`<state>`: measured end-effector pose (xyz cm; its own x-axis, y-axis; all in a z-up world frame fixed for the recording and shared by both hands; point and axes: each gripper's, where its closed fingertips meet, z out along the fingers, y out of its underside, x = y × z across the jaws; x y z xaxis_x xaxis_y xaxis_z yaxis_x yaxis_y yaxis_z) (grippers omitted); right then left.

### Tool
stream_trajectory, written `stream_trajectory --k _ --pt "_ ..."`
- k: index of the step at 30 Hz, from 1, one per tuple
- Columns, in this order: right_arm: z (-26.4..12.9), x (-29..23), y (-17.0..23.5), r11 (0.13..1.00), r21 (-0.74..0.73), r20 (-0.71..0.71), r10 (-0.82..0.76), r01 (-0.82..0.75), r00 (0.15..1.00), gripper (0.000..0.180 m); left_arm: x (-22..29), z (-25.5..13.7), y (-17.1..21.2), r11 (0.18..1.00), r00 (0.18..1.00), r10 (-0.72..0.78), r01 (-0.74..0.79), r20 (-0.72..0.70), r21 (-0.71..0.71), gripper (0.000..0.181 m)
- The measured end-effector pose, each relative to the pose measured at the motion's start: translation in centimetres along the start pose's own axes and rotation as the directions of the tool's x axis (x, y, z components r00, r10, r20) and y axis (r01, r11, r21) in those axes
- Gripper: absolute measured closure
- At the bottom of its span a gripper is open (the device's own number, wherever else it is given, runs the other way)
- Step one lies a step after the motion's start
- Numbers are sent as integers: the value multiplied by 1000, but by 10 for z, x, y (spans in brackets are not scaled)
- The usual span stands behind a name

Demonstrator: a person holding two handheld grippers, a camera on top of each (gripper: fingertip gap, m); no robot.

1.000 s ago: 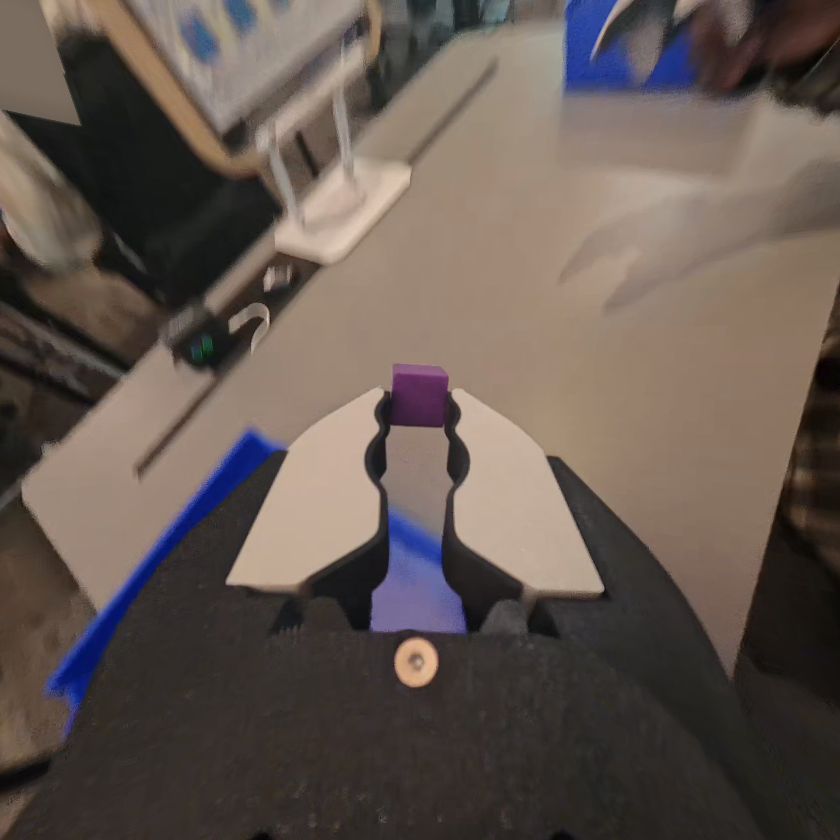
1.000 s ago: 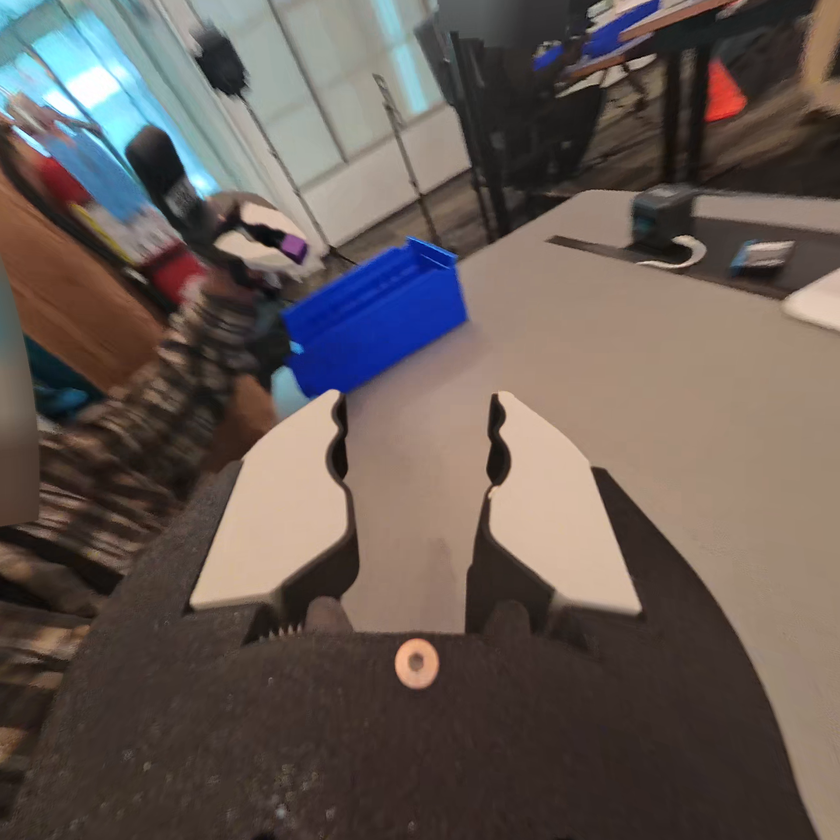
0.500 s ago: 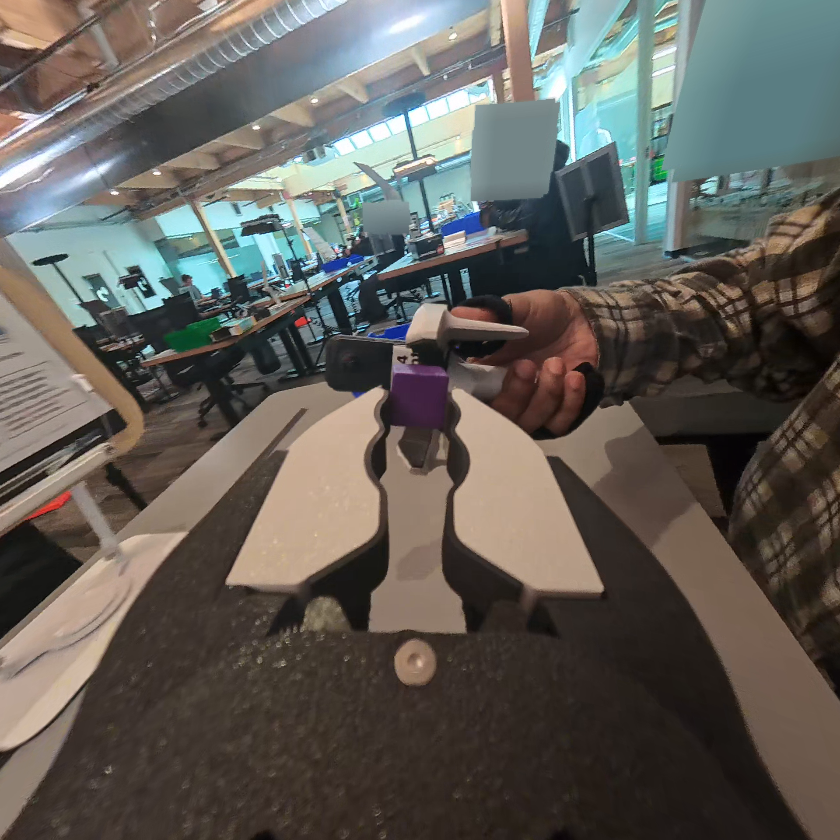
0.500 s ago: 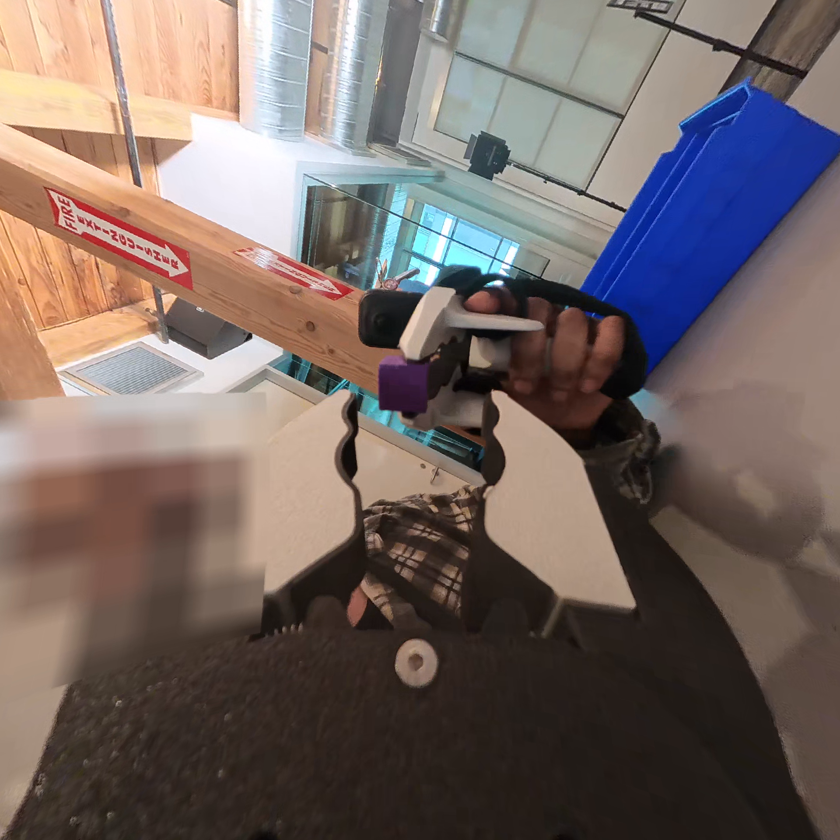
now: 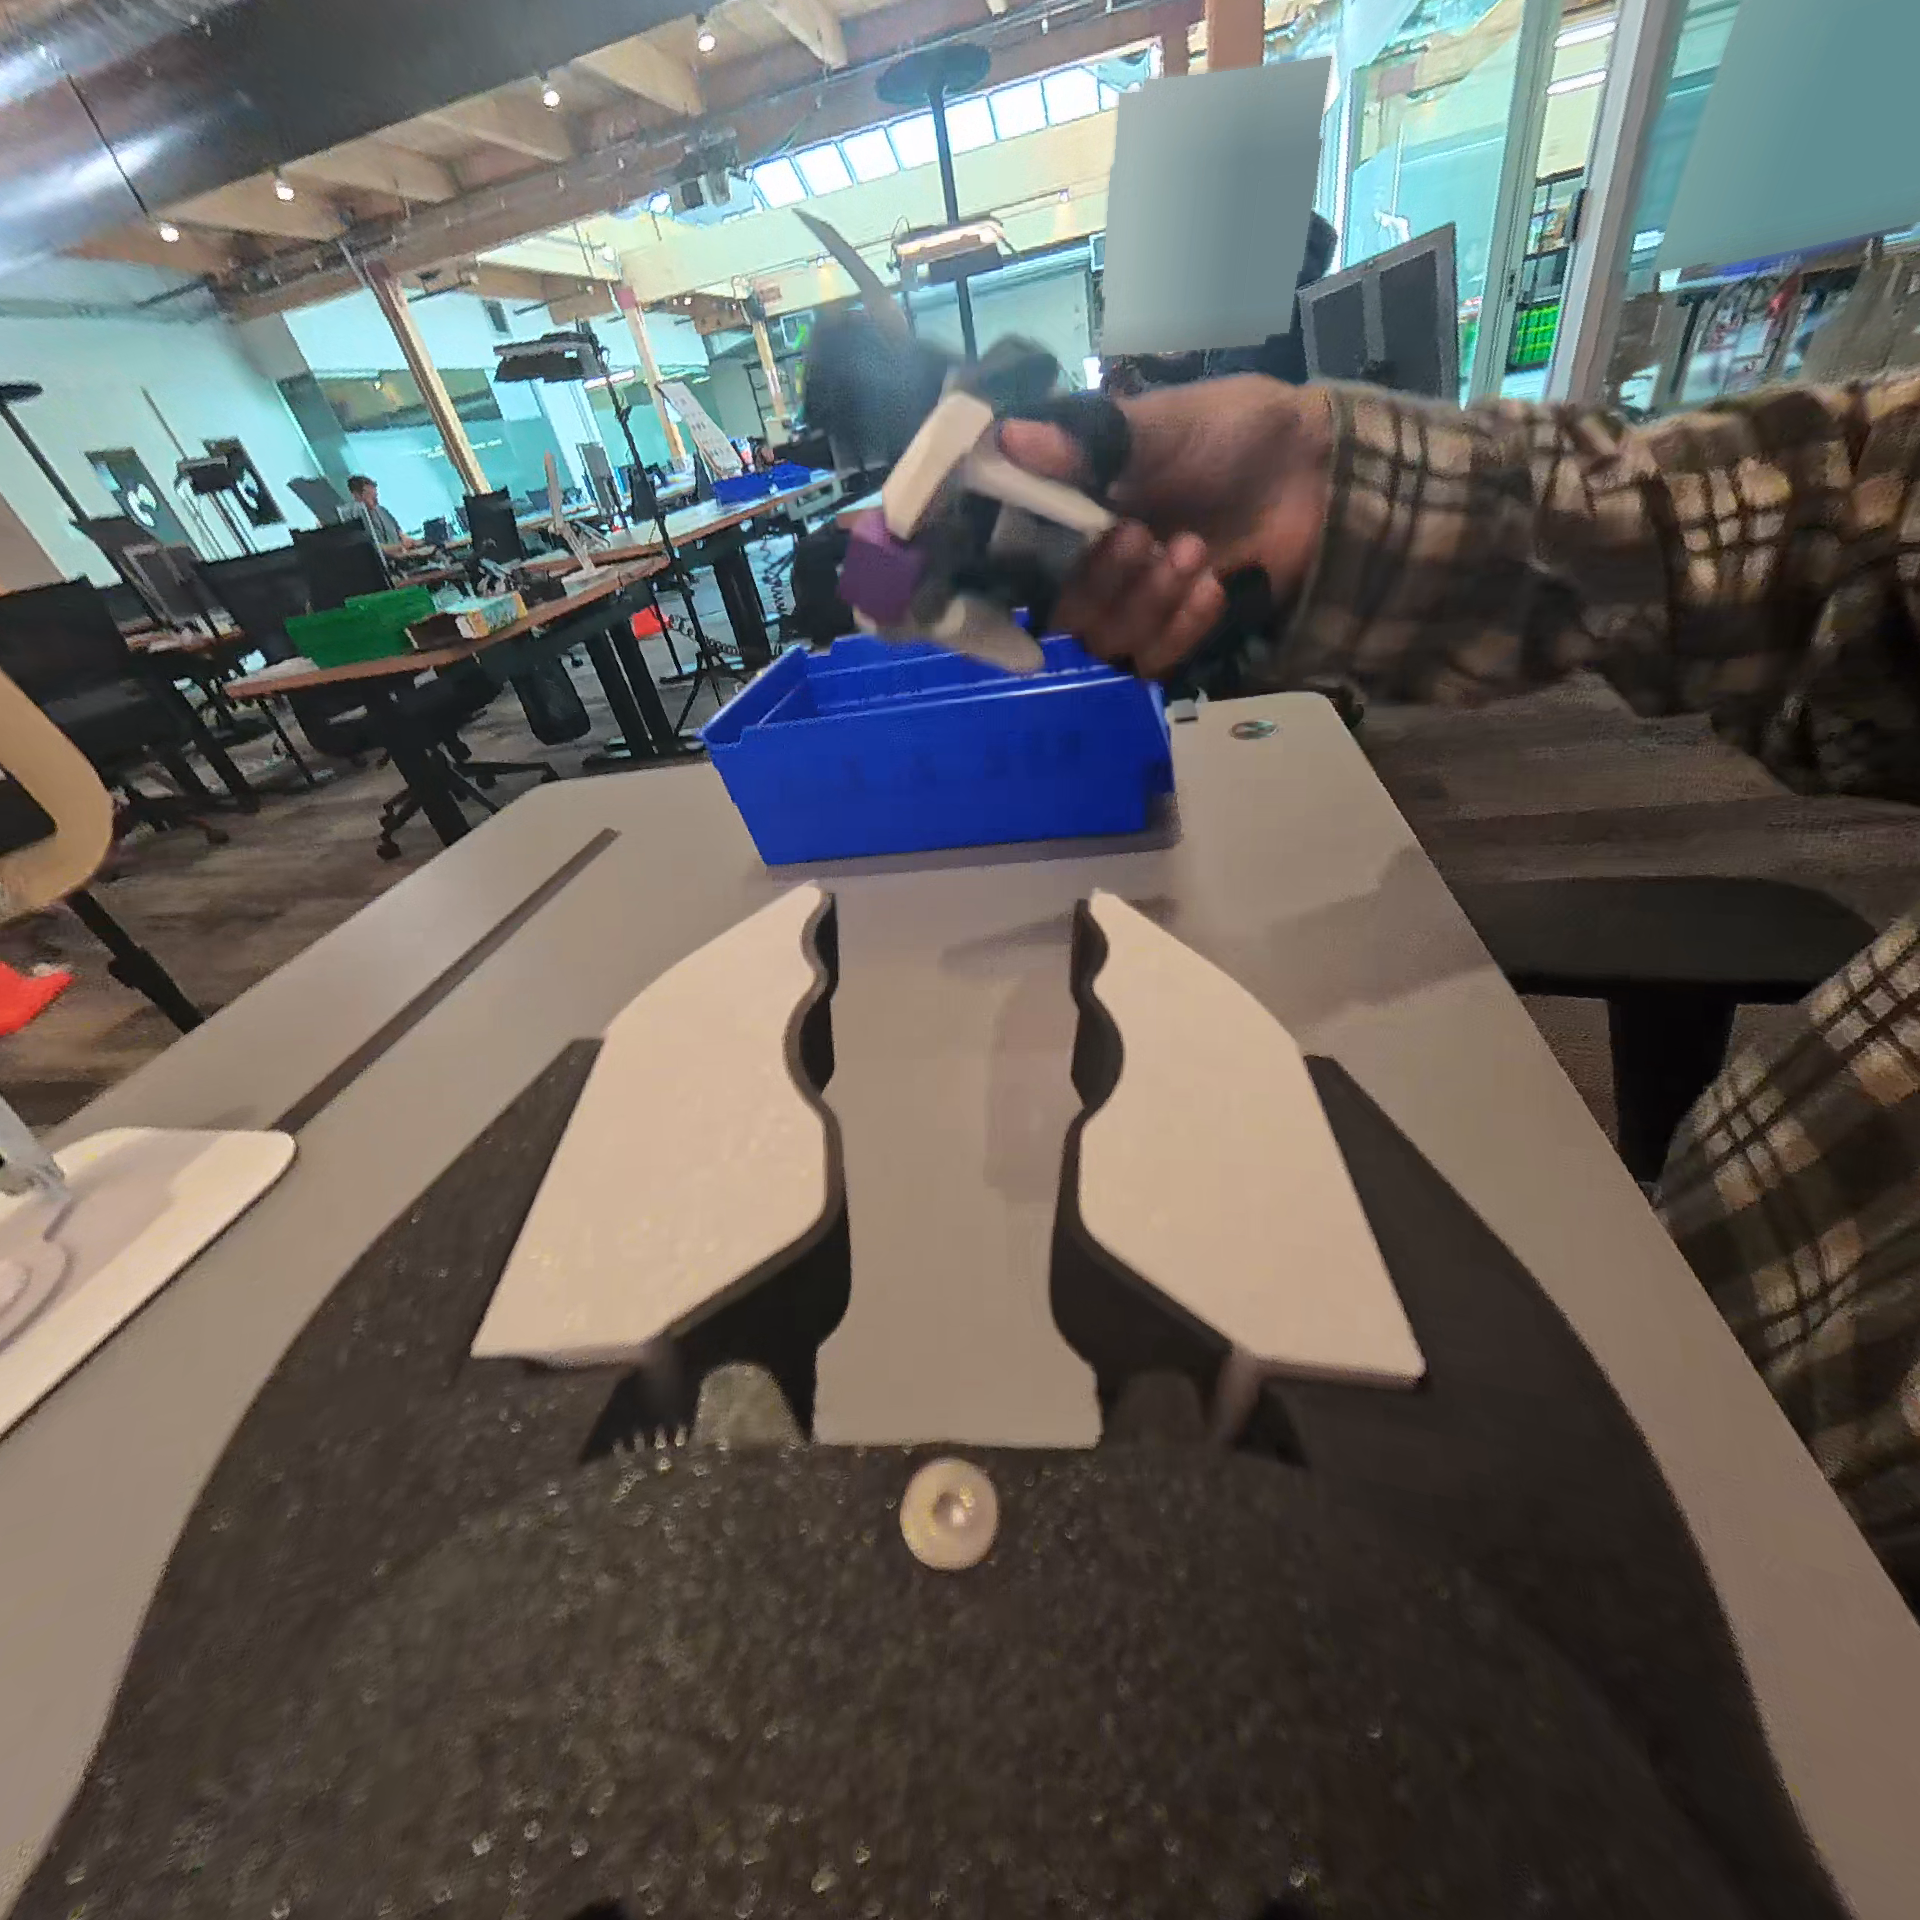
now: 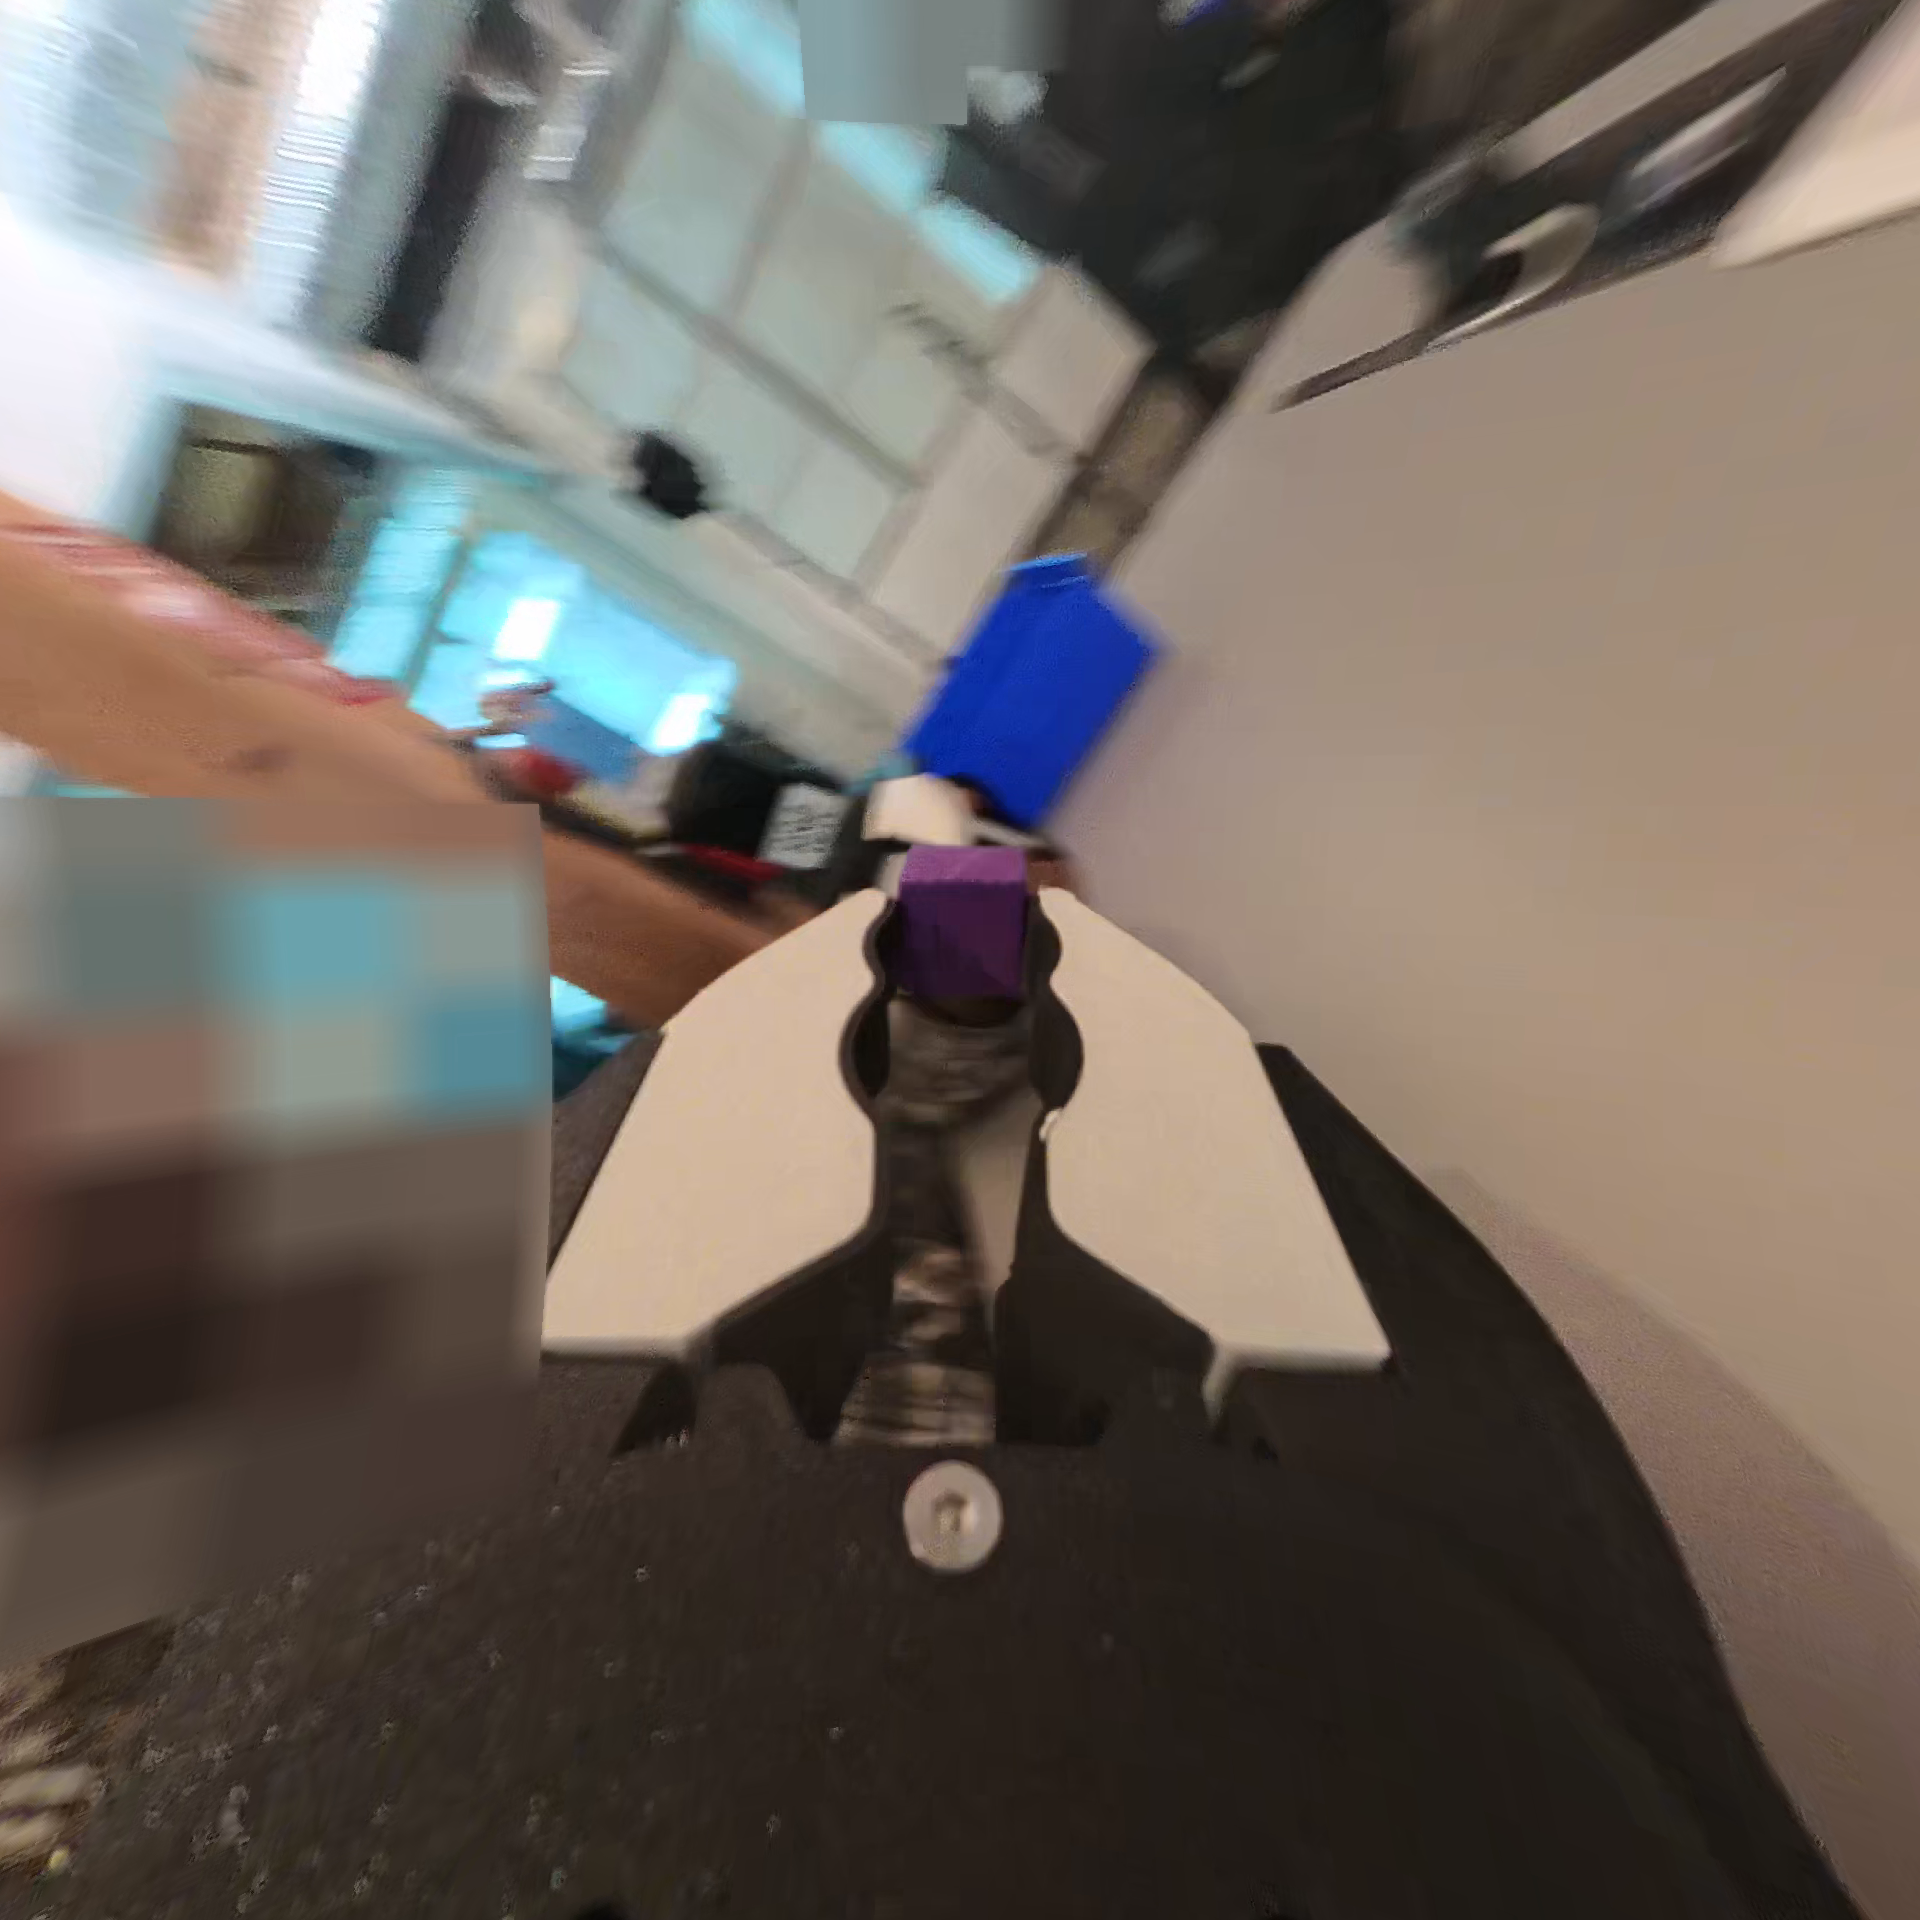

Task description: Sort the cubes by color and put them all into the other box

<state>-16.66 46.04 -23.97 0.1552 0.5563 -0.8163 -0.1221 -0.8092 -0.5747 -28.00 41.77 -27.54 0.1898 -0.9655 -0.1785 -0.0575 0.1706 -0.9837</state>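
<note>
In the left wrist view my left gripper is open and empty, low over the grey table. Beyond it a blue box stands at the table's far end. The right gripper, held by a hand in a plaid sleeve, is shut on a purple cube just above that box's left part. In the blurred right wrist view my right gripper grips the purple cube at its fingertips. A second blue box shows farther off at the table's edge.
A white stand base sits on the table at the left. A dark slot runs along the table's left side. A black chair and the person's plaid sleeve are at the right.
The purple cube went from my left gripper to my right gripper. The left opened and drew back over the table. The right shut on the cube and carried it over the far blue box.
</note>
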Motion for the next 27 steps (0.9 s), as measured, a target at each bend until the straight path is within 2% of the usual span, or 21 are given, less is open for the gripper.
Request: stream_trajectory --k 1,2,3,5,7,9,12,16,17,19,23,25,27 --pt "-35 18 -15 998 14 -157 -62 65 986 158 0 0 4 1000 1000 -14 14 3 -3 137" --pt "-74 39 -29 992 7 -330 -115 124 937 157 1 0 8 1000 1000 -25 25 1 -4 138" --pt "-118 61 -40 987 -21 -506 -150 162 849 157 2 0 10 999 999 -35 35 -2 -5 139" --pt "-203 103 -46 986 -100 -763 -164 136 625 157 4 2 14 999 999 -45 45 -14 -14 139" --pt "-261 134 -28 989 -148 -872 -129 -4 472 157 8 5 16 999 999 -34 33 -28 -27 140" --pt "-290 157 0 973 -181 -911 -110 -145 397 157 10 8 20 999 1000 -8 6 -27 -48 141" --pt "-305 184 36 930 -230 -930 -124 -285 347 156 14 12 29 996 999 9 -12 -39 -89 142" --pt "-317 211 59 881 -287 -944 -193 -377 267 157 18 17 37 993 998 -9 1 -66 -119 143" --pt "-319 215 61 872 -297 -944 -207 -389 257 152 19 17 37 993 998 -9 1 -69 -120 143" --pt "-320 211 57 870 -300 -944 -212 -391 253 125 20 16 36 994 997 -8 0 -73 -112 143" --pt "-309 154 -5 948 -260 -945 -211 -183 249 107 16 14 32 995 998 -22 17 -59 -94 143" --pt "-289 106 -47 972 -236 -932 -230 11 280 107 14 13 31 996 998 -37 32 -55 -87 142" --pt "-259 57 -81 953 -203 -904 -270 223 332 107 12 12 30 996 998 -37 33 -45 -84 142"
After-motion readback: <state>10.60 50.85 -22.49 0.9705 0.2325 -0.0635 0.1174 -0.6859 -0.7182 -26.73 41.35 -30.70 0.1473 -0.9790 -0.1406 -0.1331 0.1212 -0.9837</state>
